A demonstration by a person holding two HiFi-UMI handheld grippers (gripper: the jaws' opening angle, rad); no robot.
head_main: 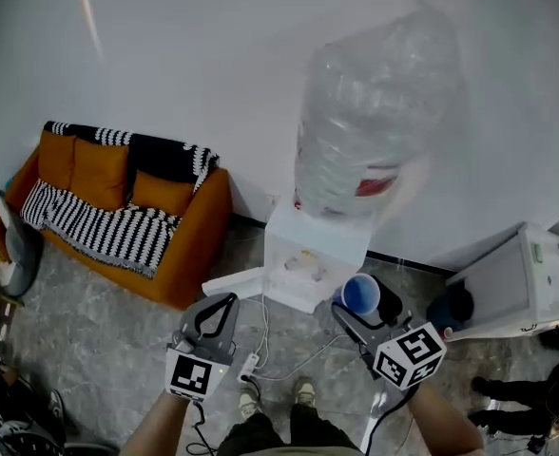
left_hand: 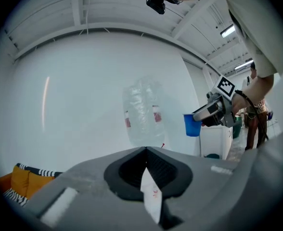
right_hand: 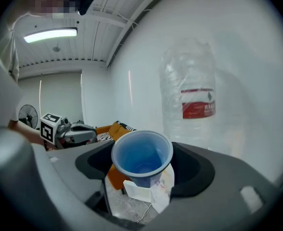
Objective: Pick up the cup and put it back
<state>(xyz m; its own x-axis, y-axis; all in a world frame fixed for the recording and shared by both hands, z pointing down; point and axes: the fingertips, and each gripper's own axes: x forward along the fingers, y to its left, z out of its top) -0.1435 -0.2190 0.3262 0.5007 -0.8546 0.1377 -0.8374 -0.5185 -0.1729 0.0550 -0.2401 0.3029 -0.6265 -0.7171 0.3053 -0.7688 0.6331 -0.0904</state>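
A blue cup (head_main: pixel 360 294) stands upright between the jaws of my right gripper (head_main: pixel 354 310), which is shut on it. It is held in the air in front of a white water dispenser (head_main: pixel 310 255). In the right gripper view the cup (right_hand: pixel 142 157) fills the gap between the jaws and looks empty inside. From the left gripper view the cup (left_hand: pixel 192 124) shows at the right, in the other gripper. My left gripper (head_main: pixel 224 304) hangs to the left of the dispenser, its jaws together with nothing between them; its tips (left_hand: pixel 146 150) meet in a thin line.
A large clear water bottle (head_main: pixel 375 122) sits on top of the dispenser against a white wall. An orange sofa (head_main: pixel 118 207) with a striped throw stands at the left. A white cabinet (head_main: pixel 527 283) is at the right. Cables and a power strip (head_main: pixel 251 364) lie on the floor.
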